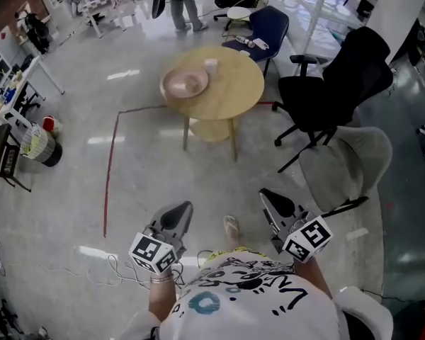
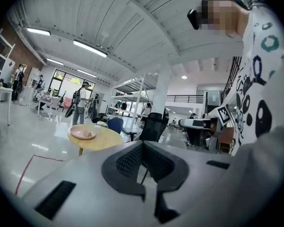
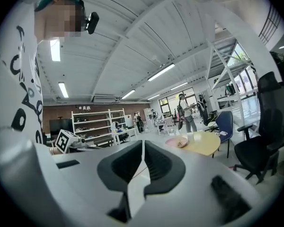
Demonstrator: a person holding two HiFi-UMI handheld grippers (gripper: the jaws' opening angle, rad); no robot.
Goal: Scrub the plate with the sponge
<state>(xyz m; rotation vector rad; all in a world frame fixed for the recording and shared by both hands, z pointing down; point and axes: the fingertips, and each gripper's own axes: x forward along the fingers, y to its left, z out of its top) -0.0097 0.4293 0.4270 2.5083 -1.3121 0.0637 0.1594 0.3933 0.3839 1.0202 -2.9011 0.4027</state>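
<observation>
A pink plate (image 1: pixel 185 83) rests on the left part of a round wooden table (image 1: pixel 234 91), several steps ahead of me. A small pale lump lies in the plate; I cannot tell whether it is the sponge. A small white cup (image 1: pixel 211 65) stands behind the plate. My left gripper (image 1: pixel 177 214) and right gripper (image 1: pixel 275 202) hang close to my body, far from the table, both shut and empty. The plate (image 2: pixel 83 133) shows far beyond the left gripper (image 2: pixel 143 148). It shows again as a distant plate (image 3: pixel 176 141) past the right gripper (image 3: pixel 143 148).
A black office chair (image 1: pixel 333 91) and a grey chair (image 1: pixel 347 165) stand right of the table, a blue chair (image 1: pixel 265 27) behind it. A red tape line (image 1: pixel 110 161) marks the floor at left. A basket (image 1: pixel 42 146) sits far left. People (image 1: pixel 184 2) stand at the back.
</observation>
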